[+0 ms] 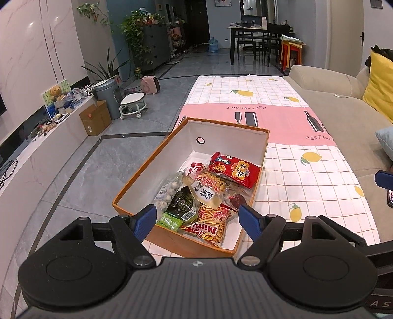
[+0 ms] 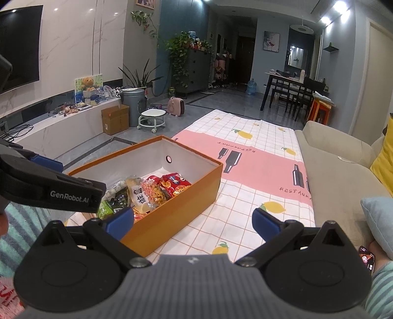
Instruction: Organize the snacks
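Indoor artificial light, cool and moderately dim. Bright ceiling lights (image 2: 335, 12) blown out at top right of right wrist view. Soft glare spots on marble wall (image 2: 73, 36) and glossy floor (image 1: 81, 171). Orange box (image 1: 172, 235) sharp, evenly lit, faint shadow along inner walls. Strong fisheye bending toward edges, dark vignette in corners. Far hallway beyond box murky, detail lost.

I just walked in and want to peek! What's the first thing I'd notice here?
An orange box on the checked lemon tablecloth, its near end piled with bright snack packets, a red packet on top. Both grippers, left gripper and right gripper, hang open just in front of it.
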A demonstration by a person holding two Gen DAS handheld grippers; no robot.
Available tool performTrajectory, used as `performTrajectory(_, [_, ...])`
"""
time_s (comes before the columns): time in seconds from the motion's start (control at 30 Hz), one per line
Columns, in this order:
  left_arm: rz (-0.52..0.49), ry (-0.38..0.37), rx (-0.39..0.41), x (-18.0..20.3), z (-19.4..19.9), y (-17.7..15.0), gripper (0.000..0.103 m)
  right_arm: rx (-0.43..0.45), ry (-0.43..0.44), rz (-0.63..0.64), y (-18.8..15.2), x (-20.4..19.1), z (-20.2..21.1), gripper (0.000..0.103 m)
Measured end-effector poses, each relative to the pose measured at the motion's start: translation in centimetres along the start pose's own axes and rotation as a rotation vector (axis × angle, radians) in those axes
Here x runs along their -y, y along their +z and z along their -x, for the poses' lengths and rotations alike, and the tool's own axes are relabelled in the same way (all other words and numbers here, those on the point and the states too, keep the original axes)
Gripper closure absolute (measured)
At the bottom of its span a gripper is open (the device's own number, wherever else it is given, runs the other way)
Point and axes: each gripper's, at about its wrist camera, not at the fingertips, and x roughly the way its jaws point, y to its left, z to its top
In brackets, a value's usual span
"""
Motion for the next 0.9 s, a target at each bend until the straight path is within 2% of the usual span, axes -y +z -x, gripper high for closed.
performTrajectory(0.9, [0.011, -0.007, -0.028, 0.47, -0.39, -0.20, 0.014, -0.011, -0.012, 0.000, -0.17, 0.18, -0.28, 0.004])
